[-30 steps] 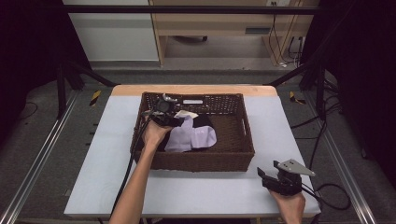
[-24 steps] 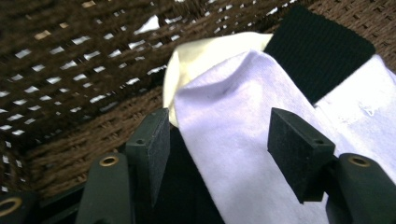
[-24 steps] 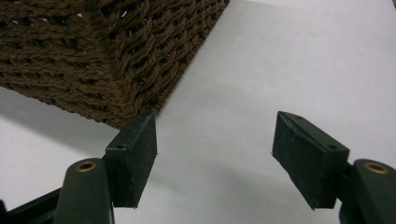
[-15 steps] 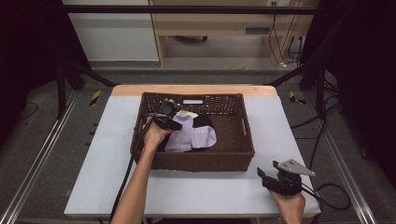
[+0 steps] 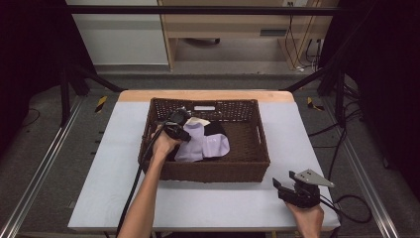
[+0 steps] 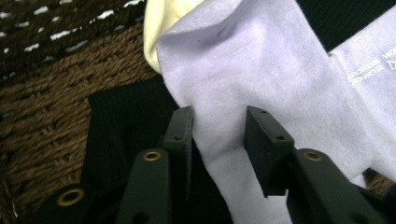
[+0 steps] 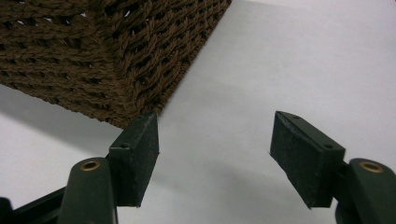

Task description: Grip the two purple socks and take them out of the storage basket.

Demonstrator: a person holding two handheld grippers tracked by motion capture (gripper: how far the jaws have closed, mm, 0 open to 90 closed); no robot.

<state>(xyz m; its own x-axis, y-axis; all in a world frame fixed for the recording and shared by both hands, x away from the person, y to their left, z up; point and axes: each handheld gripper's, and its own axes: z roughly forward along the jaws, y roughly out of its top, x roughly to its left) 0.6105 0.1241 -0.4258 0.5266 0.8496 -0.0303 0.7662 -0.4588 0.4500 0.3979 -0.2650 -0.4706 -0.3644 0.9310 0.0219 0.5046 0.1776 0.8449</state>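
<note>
High view: left gripper (image 5: 177,124) sat down inside the brown wicker basket (image 5: 257,148), upper left of its interior, over a heap of clothing. Lavender sock (image 5: 205,145) lay mid-basket, across a black garment (image 5: 216,130), with a pale yellow piece (image 5: 198,120) poking out behind.

Left gripper view: the jaws straddled a raised fold of the lavender sock (image 6: 261,79), having just been closing on it. The fold was between them, the left pad at its edge and a gap of cloth still showing by the right pad, so not yet a firm pinch (call it nearly clenched). The black garment (image 6: 121,126) lay directly under the left jaw.

Right gripper (image 5: 297,191) rested on the white table (image 5: 99,163), lower right of the frame, near the basket's corner. Right gripper view: jaws released, wide apart, nothing between them, the basket (image 7: 93,51) at upper left.

Risks, as judged:
- Left jaw could snag the black garment with the sock, since the two lie touching.
- A shallow bite on the fold could slip out on lifting.
- The sock's far end might drag the yellow piece along.
</note>
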